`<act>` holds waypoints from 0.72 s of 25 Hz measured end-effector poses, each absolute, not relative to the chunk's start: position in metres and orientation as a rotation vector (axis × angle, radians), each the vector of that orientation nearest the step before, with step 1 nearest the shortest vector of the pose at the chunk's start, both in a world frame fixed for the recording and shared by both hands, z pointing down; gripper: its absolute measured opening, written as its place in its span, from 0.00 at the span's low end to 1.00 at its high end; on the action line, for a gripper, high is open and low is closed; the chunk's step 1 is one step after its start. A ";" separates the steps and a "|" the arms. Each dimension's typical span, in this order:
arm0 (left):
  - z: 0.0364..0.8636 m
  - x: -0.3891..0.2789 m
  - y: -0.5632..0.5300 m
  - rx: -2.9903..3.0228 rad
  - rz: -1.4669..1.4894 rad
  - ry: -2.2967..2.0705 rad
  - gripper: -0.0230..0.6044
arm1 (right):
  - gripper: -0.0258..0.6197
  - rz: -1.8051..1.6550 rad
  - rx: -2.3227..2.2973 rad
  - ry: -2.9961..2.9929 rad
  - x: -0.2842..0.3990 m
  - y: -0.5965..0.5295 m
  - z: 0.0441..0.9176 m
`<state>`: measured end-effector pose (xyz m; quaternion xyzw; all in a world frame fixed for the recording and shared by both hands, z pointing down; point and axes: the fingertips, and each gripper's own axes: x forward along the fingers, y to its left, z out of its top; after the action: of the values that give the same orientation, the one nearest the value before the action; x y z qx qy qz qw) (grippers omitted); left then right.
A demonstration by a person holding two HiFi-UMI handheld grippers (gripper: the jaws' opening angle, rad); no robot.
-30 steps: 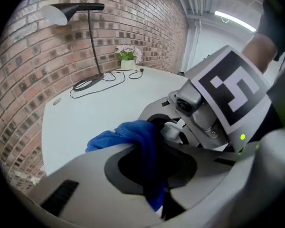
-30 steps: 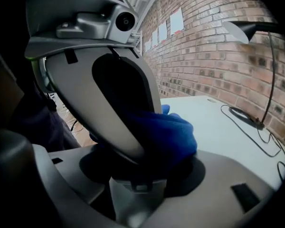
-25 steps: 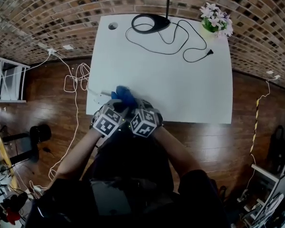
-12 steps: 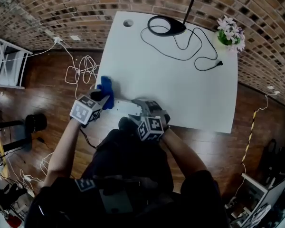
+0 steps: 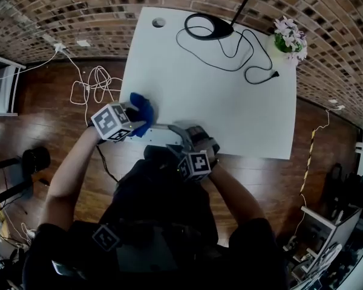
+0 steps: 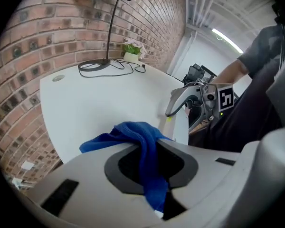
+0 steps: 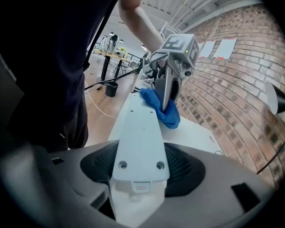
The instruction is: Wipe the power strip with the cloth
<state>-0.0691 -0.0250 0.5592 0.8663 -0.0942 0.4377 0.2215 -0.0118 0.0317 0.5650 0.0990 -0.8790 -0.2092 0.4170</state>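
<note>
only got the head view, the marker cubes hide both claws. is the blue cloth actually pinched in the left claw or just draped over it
Observer: Pinched. In the left gripper view, the left claw is closed on the blue cloth, and a tail of it hangs down between the pads.
Operator: ok and the right claw, has it got the strip
Observer: Yes. The right gripper view shows the right claw clamped on the near end of the power strip.
Operator: which face of the strip is up
Observer: A flat face with two screw holes. No sockets show on it.
</note>
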 end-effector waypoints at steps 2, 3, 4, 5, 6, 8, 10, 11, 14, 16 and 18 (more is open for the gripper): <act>0.559 -0.065 -0.025 2.387 1.192 -0.260 0.15 | 0.47 -0.545 0.252 -2.172 -0.011 0.030 0.566; 0.558 -0.064 -0.025 2.389 1.181 -0.265 0.15 | 0.47 -0.561 0.256 -2.154 -0.010 0.027 0.565; 0.556 -0.062 -0.025 2.399 1.171 -0.263 0.15 | 0.47 -0.581 0.260 -2.136 -0.008 0.025 0.565; 0.554 -0.061 -0.025 2.410 1.162 -0.247 0.15 | 0.47 -0.606 0.263 -2.117 -0.006 0.023 0.564; 0.552 -0.060 -0.023 2.418 1.149 -0.215 0.15 | 0.47 -0.640 0.265 -2.097 -0.005 0.021 0.563; 0.547 -0.059 -0.020 2.420 1.101 -0.127 0.16 | 0.46 -0.715 0.272 -2.049 -0.003 0.017 0.561; 0.543 -0.058 -0.017 2.404 1.060 -0.036 0.17 | 0.46 -0.775 0.276 -2.006 -0.003 0.013 0.560; 0.543 -0.057 -0.016 2.389 1.057 0.007 0.18 | 0.46 -0.797 0.273 -1.990 -0.003 0.013 0.560; 0.543 -0.052 -0.013 2.349 1.110 0.130 0.27 | 0.46 -0.843 0.253 -1.963 -0.002 0.014 0.561; 0.540 -0.047 -0.003 2.292 1.134 0.252 0.39 | 0.45 -0.855 0.255 -1.953 -0.002 0.014 0.561; 0.545 -0.045 0.010 2.237 1.218 0.351 0.54 | 0.45 -0.844 0.274 -1.952 -0.003 0.013 0.561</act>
<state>-0.0450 0.0100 0.5447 0.8349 0.1311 0.4547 0.2811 -0.0029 0.0133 0.5609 0.1122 -0.7995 -0.3455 0.4784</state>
